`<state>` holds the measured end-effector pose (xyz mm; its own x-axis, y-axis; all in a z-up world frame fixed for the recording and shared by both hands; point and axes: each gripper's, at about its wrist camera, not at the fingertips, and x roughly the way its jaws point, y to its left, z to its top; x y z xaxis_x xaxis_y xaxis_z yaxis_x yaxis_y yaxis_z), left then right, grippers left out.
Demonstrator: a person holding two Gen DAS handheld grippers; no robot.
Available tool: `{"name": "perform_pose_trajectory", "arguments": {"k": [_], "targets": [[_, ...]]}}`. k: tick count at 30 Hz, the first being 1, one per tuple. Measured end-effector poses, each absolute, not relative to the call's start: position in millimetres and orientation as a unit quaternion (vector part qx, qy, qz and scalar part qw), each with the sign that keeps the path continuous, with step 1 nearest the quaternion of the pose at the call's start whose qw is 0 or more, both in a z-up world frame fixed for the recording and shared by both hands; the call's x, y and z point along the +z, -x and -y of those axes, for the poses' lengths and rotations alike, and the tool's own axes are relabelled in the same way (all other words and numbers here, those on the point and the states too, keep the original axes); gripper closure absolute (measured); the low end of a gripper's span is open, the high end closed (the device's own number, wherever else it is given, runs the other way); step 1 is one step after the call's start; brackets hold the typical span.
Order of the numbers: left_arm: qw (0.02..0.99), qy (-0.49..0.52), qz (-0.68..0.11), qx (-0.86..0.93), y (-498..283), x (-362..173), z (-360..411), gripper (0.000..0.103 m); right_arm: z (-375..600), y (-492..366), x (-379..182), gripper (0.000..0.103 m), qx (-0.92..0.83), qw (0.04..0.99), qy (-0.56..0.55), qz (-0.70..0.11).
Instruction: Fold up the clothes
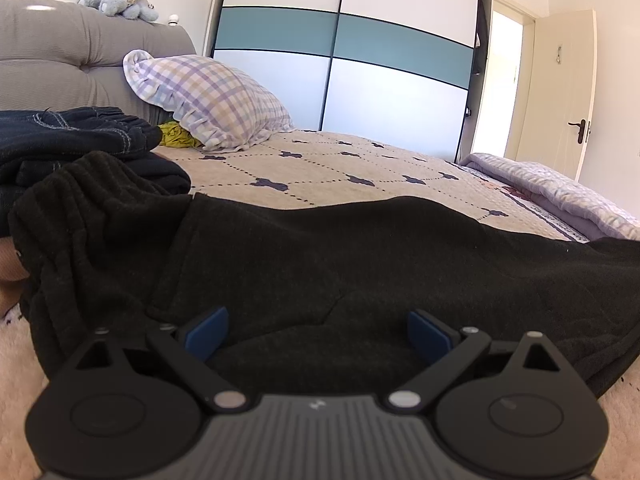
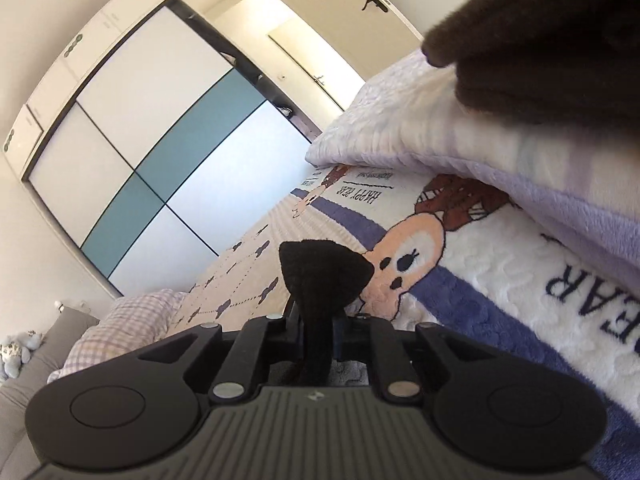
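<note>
Your left gripper (image 1: 318, 334) hovers spread wide, the black garment (image 1: 320, 264) lying across the near bed edge just beyond its fingertips. Your right gripper (image 2: 316, 320) pinches a fold of it, bedspread (image 2: 460, 300) behind.

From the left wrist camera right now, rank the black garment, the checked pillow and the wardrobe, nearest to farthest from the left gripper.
1. Black garment, right under the open left gripper.
2. Checked pillow, up the bed to the left, against the headboard.
3. Wardrobe, beyond the bed, by the wall.
</note>
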<state>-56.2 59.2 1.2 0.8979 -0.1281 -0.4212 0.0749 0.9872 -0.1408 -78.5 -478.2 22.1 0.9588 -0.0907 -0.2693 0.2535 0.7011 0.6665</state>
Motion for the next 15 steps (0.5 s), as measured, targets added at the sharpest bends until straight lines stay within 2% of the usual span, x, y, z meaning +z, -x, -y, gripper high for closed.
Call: {"name": "perform_pose_trajectory", "arguments": {"k": [3, 5, 8, 15], "targets": [[0.972, 0.059, -0.220, -0.052, 56.2, 1.5, -58.5, 0.006, 488.5, 62.4, -2.9, 0.089, -0.114, 0.904, -0.369, -0.182], [0.972, 0.058, -0.220, -0.051, 56.4, 1.5, -58.2, 0.006, 502.6, 64.9, -32.4, 0.090, -0.110, 0.881, -0.418, -0.192], [0.972, 0.056, -0.221, -0.050, 56.3, 2.2, -57.2, 0.006, 508.4, 71.6, -34.6, 0.085, -0.089, 0.877, -0.439, -0.176], [0.965, 0.055, -0.254, -0.039, 48.3, 20.6, -53.7, 0.003, 504.3, 74.3, -37.7, 0.084, -0.084, 0.885, -0.428, -0.163]]}}
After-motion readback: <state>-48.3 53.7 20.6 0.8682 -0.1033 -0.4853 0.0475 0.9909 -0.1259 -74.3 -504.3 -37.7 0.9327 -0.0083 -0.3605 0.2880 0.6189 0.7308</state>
